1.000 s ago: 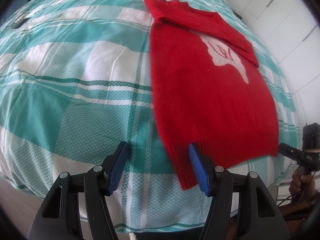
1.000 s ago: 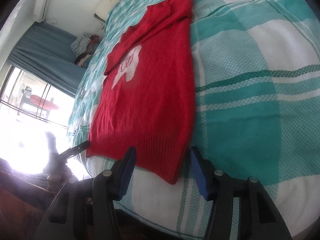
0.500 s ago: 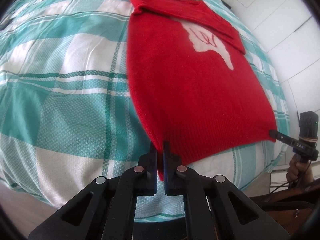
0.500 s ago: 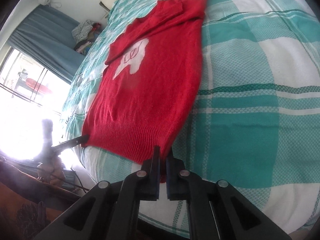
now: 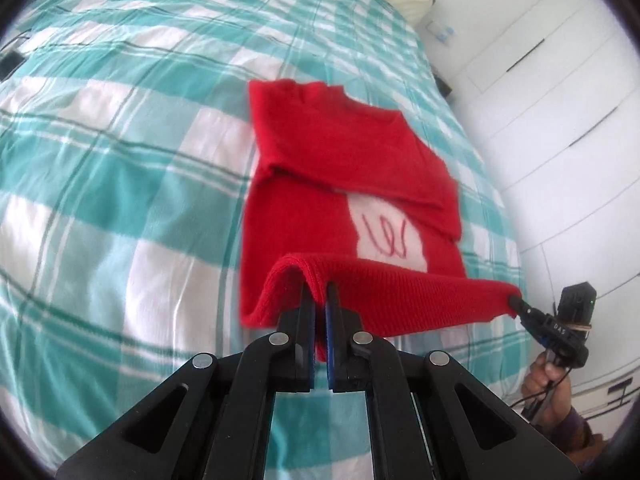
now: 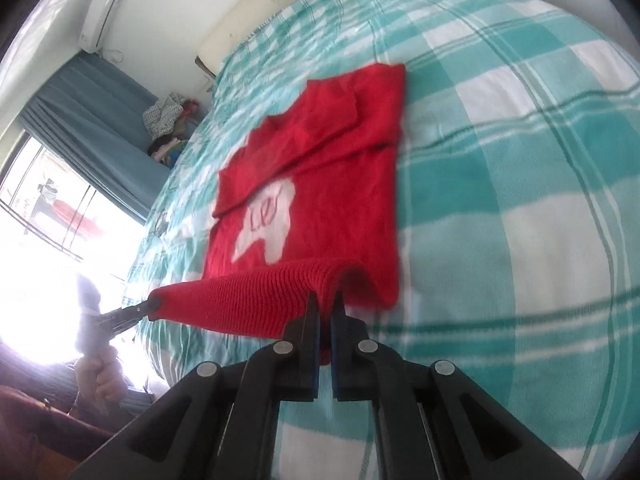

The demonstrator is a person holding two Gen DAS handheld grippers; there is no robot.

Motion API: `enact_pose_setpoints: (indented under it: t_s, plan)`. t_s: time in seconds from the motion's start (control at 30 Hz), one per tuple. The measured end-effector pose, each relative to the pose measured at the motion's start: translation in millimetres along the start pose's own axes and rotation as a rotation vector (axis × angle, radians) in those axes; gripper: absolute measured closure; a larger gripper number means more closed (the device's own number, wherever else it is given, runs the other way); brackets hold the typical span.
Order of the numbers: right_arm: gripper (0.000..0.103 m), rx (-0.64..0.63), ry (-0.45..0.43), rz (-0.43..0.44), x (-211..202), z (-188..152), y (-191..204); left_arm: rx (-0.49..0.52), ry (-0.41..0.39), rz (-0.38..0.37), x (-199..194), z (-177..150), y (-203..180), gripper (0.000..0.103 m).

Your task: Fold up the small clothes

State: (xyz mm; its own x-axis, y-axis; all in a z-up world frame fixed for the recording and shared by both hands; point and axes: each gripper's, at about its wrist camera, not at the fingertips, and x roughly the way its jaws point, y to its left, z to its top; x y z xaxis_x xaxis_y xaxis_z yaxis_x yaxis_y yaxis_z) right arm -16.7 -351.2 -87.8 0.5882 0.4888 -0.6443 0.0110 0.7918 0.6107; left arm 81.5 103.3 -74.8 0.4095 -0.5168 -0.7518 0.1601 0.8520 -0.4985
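The sweater point(image 5: 320, 168) lies on the bed point(image 5: 120, 160), its near hem point(image 5: 400, 292) lifted between left gripper point(image 5: 318, 292) and right gripper point(image 6: 326, 300).

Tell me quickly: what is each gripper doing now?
Left gripper: closed, holding the sweater hem.
Right gripper: closed, holding the same hem.

Left claw point(image 5: 318, 300) clamped on the ribbed hem of a red sweater point(image 5: 320, 184) — hem lifted off the bed point(image 5: 120, 160) and stretched taut toward the right claw point(image 5: 516, 302), pinched on the far corner. Sleeve folded across the chest, white patch with red scribble partly showing. Teal-and-white checked cover beneath — white wardrobe doors point(image 5: 560, 100) beyond.
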Motion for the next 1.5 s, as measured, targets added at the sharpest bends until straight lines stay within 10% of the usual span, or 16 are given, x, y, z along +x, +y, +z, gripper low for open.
enact_pose_setpoints:
  t_s: [0.33,0.47,0.67,0.97,1.23,1.5]
  plan:
    - [0.099,0.053,-0.131,-0.019,122.1,173.4,-33.1,0.017,-0.091,0.167,112.2,162.7,-2.8,0.094]
    - [0.071,0.15,-0.167,-0.039,152.3,204.4,-46.2,-0.106,-0.109,0.245,128.6,189.5,17.1,0.041]
    - [0.063,0.036,-0.206,-0.086,119.4,191.7,-26.7,-0.065,-0.168,0.276,86.6,154.4,30.8,0.02]
    - [0.055,-0.287,-0.071,-0.196,114.8,94.1,10.7,0.251,0.005,0.238,136.4,133.9,-27.7,0.016]
    - [0.055,-0.262,-0.093,-0.21,87.0,48.2,16.7,-0.045,-0.06,0.405,148.9,205.4,21.6,0.025]
    - [0.048,-0.365,-0.056,-0.417,73.6,27.1,13.9,0.36,-0.091,0.502,72.0,111.1,-34.8,0.01]
